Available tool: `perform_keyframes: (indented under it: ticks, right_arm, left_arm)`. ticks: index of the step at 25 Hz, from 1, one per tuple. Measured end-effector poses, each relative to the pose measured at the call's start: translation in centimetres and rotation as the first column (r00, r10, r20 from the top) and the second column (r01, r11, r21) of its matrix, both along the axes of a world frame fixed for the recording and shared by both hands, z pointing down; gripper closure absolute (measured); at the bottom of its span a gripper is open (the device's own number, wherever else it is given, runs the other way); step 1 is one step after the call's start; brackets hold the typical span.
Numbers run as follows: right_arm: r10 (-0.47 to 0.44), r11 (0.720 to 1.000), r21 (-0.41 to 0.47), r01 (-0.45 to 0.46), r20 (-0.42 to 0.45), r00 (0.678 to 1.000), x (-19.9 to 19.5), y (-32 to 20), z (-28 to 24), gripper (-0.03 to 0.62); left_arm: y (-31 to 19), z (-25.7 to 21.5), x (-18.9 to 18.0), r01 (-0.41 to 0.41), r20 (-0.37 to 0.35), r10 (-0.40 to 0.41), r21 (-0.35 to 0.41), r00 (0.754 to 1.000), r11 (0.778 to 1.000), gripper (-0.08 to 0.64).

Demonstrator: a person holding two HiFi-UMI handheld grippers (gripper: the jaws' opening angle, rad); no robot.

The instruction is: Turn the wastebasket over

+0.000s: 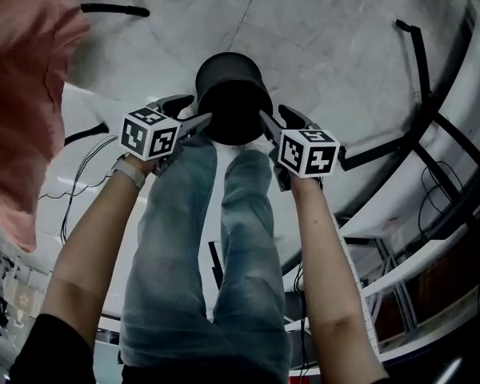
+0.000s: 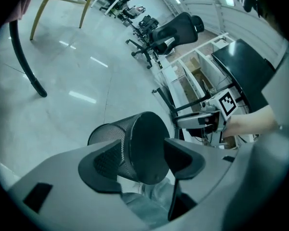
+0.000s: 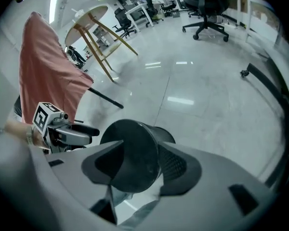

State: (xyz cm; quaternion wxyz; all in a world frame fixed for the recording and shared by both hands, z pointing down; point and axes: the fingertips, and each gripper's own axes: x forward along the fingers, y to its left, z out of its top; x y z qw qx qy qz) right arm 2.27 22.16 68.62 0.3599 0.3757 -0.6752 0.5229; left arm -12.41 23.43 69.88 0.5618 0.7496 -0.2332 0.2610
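Both grippers stand with jaws wide apart and clamp nothing: the left gripper and the right gripper flank the solid base of the one black mesh wastebasket, their tips right at its edge; I cannot tell if they touch it. The basket seems to lie on its side on the pale floor, base toward the person's jeans. There are two grippers and two marker cubes. Only the gripper views show the mesh wall, a black office chair and a wooden-legged table; a pink cloth hangs nearby
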Motion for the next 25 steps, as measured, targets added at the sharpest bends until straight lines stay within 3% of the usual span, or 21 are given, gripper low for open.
perform_keyframes:
  ticks: [9, 18, 25]
  right_arm:
    - [0.071, 0.993, -0.101, -0.068, 0.026, 0.997, 0.4, 2.0, 4.3, 0.376]
    - [0.125, 0.984, -0.135, -0.118, 0.046, 0.991, 0.4, 2.7, 5.4, 0.374]
    - [0.176, 0.968, -0.184, -0.169, 0.020, 0.984, 0.8, 2.1, 5.1, 0.374]
  left_arm:
    - [1.7, 3.8, 0.9, -0.065, 0.008, 0.065, -0.059, 0.998, 0.996, 0.288]
    - [1.4, 4.9, 0.7, 0.030, 0.038, -0.027, -0.090, 0.999, 0.995, 0.307]
    - [2.0, 3.7, 0.9, 0.035, 0.028, -0.031, -0.158, 0.999, 0.987, 0.334]
